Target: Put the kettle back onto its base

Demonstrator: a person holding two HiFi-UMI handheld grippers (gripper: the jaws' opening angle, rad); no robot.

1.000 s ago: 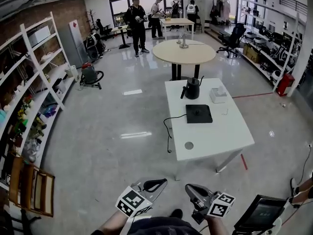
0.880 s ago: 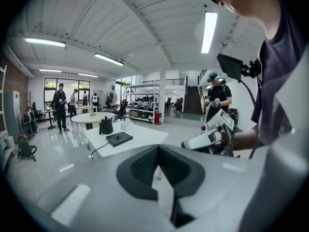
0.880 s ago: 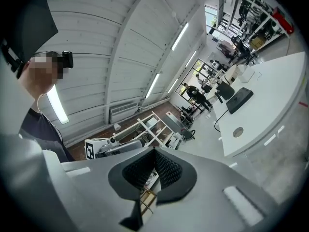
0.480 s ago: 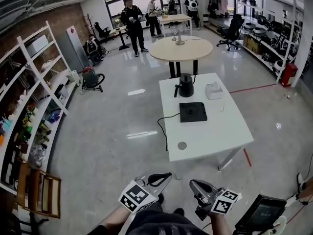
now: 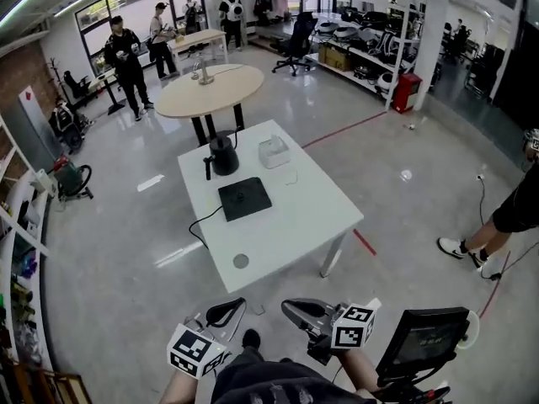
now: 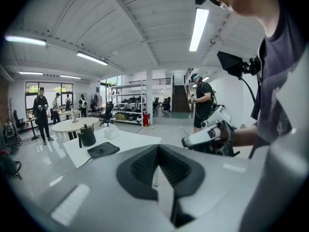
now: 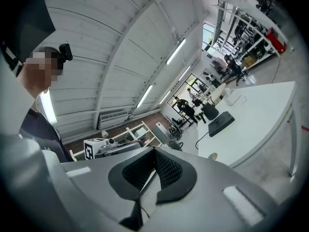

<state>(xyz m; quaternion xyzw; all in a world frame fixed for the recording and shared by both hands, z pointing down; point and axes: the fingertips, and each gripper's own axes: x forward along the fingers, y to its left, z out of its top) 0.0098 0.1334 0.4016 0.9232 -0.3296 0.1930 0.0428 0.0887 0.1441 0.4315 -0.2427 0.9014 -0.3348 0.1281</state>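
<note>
Nothing of the task is done yet. The kettle (image 5: 223, 154) stands on the white table (image 5: 295, 225) near its far edge, toward the far left corner, and not on its base (image 5: 244, 198). The base lies flat near the middle of the table, just in front of the kettle; the 2 are apart, as far as I can tell. Its cable (image 5: 202, 219) goes over the left edge. A small white box (image 5: 274, 151) sits at the far edge, to the right of the kettle.

I am well away from the near edge of the table, with floor between us. My left gripper (image 5: 236, 306) has its jaws closed together, with nothing between them. My right gripper (image 5: 292, 308) looks the same: pads together, empty. Both are held low in front of me.

All steps are left, I judge: reach the table, open 1 gripper, take the kettle by its handle, lift it and set it down on the base.
</note>
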